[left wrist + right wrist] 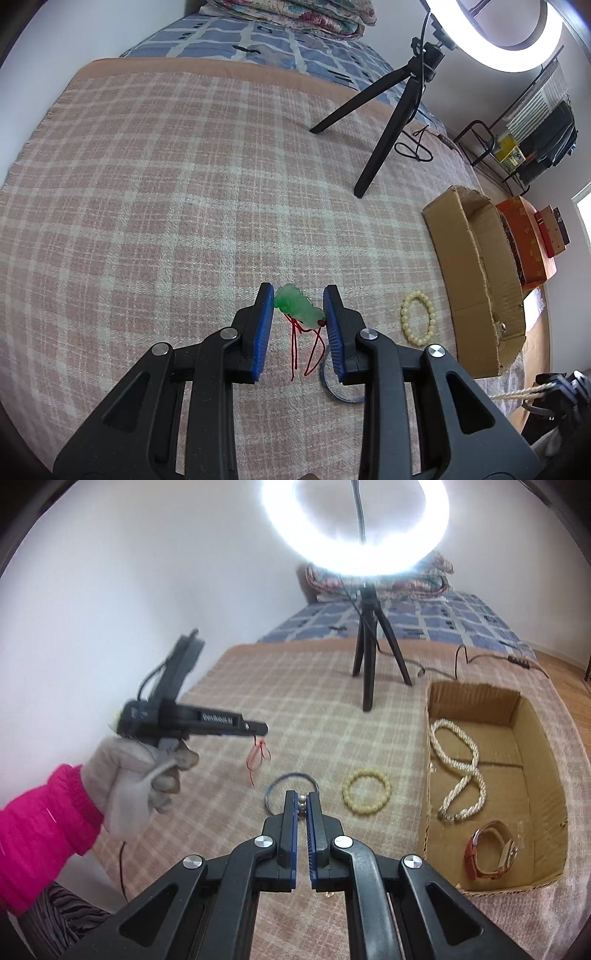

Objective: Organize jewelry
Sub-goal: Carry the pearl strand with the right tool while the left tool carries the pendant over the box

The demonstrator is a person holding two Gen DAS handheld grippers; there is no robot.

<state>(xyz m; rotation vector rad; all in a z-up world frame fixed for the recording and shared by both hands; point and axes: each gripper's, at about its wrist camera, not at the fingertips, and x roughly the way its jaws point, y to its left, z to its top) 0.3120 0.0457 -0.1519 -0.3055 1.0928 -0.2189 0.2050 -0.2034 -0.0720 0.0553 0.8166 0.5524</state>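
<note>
My left gripper is shut on a green jade pendant, held above the plaid blanket; its red cord dangles below. In the right wrist view the left gripper is raised with the red cord hanging. My right gripper is shut on a small piece of silver beads; what else belongs to it is hidden. A cream bead bracelet and a blue bangle lie on the blanket. The cardboard box holds a pearl necklace and a brown-strap watch.
A ring light on a black tripod stands on the blanket behind the box, with its cable trailing right. A white wall is at the left. An orange box sits beyond the cardboard box.
</note>
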